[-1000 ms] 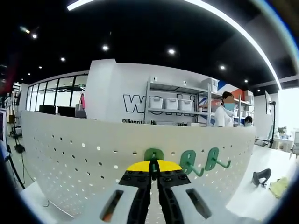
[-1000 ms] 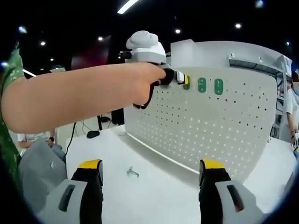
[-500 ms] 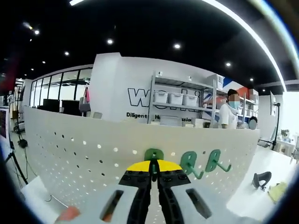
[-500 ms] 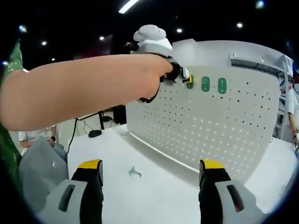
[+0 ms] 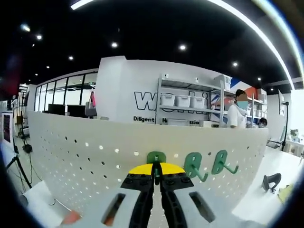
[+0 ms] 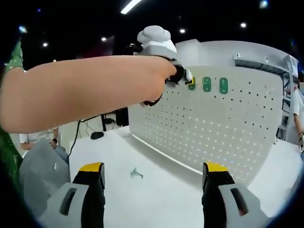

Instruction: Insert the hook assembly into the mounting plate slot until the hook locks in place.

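Reading "Diligent" on back wall

Left gripper view: right up against pegboard, facing its top edge, level.
Right gripper view: well back from pegboard, low over table, facing it obliquely.
Shared: pegboard w/ green hooks.

Three hooks side by side on upright pegboard, table below.
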The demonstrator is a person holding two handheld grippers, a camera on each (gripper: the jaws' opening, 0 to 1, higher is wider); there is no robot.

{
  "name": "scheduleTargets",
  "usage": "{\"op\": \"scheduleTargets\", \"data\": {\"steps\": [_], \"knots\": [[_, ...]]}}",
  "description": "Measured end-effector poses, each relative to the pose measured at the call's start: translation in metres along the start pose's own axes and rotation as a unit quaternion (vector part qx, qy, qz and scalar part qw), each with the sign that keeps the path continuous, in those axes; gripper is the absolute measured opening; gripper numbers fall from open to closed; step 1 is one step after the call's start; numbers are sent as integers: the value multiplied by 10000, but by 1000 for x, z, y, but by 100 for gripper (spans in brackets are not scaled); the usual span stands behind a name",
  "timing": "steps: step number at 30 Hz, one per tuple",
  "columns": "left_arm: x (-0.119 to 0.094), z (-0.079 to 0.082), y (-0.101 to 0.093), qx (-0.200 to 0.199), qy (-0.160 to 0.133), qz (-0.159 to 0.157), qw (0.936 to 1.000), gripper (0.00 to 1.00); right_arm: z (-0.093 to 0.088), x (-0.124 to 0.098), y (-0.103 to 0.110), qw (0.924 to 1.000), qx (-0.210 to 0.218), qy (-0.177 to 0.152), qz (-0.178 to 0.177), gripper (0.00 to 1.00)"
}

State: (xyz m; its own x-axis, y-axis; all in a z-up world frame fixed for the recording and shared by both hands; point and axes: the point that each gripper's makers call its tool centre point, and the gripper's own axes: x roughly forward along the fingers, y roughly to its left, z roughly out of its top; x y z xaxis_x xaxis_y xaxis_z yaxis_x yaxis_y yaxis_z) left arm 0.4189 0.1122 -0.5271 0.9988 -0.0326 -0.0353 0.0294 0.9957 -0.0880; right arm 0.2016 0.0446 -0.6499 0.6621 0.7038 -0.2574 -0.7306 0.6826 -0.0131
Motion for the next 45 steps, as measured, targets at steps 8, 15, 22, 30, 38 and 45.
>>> {"op": "scheduleTargets", "data": {"steps": [8,15,22,30,38,45], "knots": [[-1,0,0,111,26,-38,9999,4,3,-2,-2,10000,-1,-43,-25,86],[-3,0,-2,155,23,-168,9997,8,3,-2,-2,10000,-2,-36,-41,86],[-4,-1,-5,99,-11,-236,9997,17,3,-3,-1,10000,1,-42,-70,86],[-4,2,-7,57,-63,-337,9994,23,2,-3,0,10000,-3,-21,-87,86],[-5,-3,-8,19,24,-455,9990,28,4,-3,2,10000,-28,-12,-81,86],[-7,-5,-11,-54,75,-617,9980,38,5,-3,5,9999,-51,-7,-94,86]]}}
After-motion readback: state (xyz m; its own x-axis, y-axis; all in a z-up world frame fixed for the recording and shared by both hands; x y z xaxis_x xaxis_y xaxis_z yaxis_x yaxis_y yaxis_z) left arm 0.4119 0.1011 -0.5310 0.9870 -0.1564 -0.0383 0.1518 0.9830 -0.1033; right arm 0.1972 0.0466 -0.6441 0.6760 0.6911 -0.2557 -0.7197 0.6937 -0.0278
